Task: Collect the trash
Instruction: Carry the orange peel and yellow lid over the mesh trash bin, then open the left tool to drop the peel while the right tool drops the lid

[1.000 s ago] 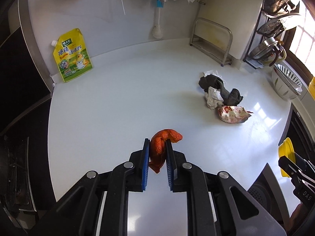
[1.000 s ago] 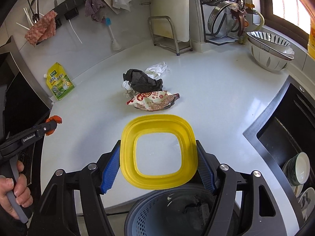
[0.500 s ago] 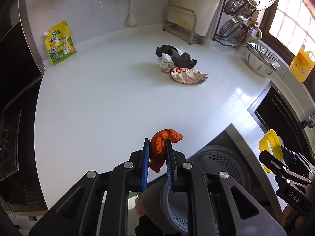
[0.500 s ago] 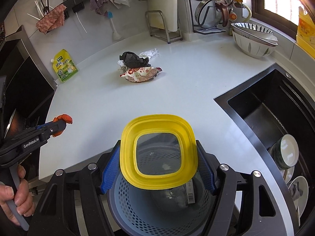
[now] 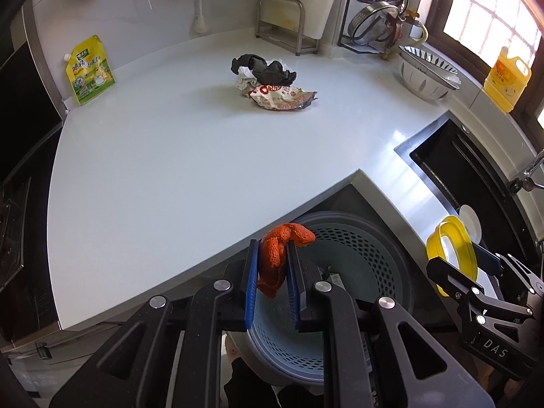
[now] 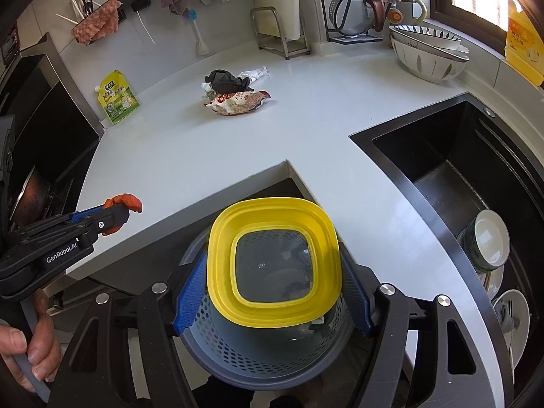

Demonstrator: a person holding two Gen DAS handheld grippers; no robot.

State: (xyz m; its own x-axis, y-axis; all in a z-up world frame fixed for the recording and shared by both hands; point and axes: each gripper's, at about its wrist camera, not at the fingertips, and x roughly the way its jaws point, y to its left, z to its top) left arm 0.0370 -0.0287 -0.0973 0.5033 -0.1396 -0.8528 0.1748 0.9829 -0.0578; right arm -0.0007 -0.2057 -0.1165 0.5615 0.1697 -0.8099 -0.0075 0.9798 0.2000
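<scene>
My left gripper is shut on an orange peel and holds it over the rim of a grey perforated trash bin below the counter edge. It also shows in the right wrist view. My right gripper is shut on a yellow-rimmed clear lid and holds it above the same bin. More trash lies on the white counter: a black crumpled wrapper, white paper and a red-and-white snack bag.
A yellow-green pouch leans on the back wall. A black sink with dishes is at the right. Bowls, a dish rack and a yellow bottle stand at the back right. A stove is left.
Both grippers have drawn back from the counter. The left one now holds the peel over the bin rim. The right one holds the lid above the bin.
</scene>
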